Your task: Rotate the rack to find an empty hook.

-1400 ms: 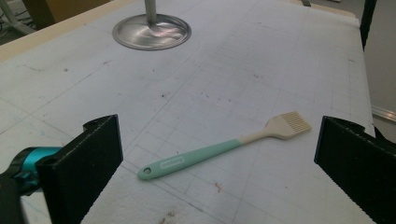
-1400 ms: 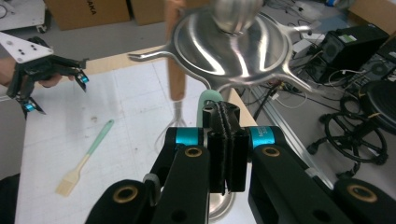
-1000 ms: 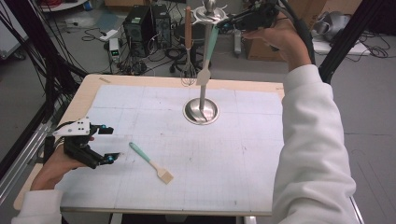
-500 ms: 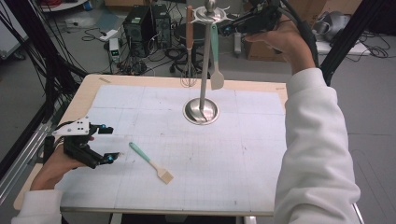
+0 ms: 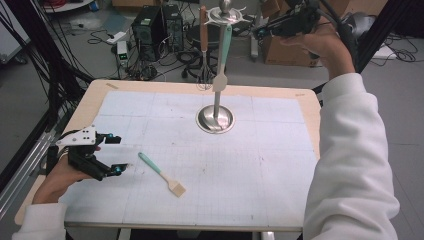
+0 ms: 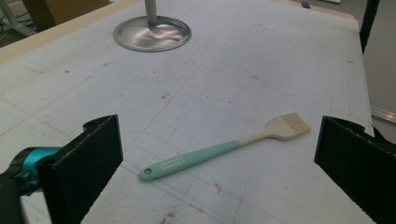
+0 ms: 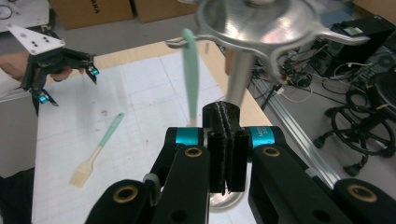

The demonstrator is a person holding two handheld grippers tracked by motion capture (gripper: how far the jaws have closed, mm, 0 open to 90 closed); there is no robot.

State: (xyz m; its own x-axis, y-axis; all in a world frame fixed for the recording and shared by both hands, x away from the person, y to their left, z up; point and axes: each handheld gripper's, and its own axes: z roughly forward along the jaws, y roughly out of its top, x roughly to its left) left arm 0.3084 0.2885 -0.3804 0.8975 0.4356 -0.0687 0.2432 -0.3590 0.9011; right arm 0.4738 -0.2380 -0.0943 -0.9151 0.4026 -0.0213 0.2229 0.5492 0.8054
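Since the pastry brush (image 6: 224,147) lying at three o'clock of our wide-open, empty left gripper (image 5: 114,154) looks light and stiff, we would grip its mint handle mid-length, while our right gripper (image 7: 227,140), jaws pressed together, holds nothing.

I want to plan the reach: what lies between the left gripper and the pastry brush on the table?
Nothing: in the left gripper view only bare white gridded mat lies between the open left gripper and the pastry brush; the high view agrees.
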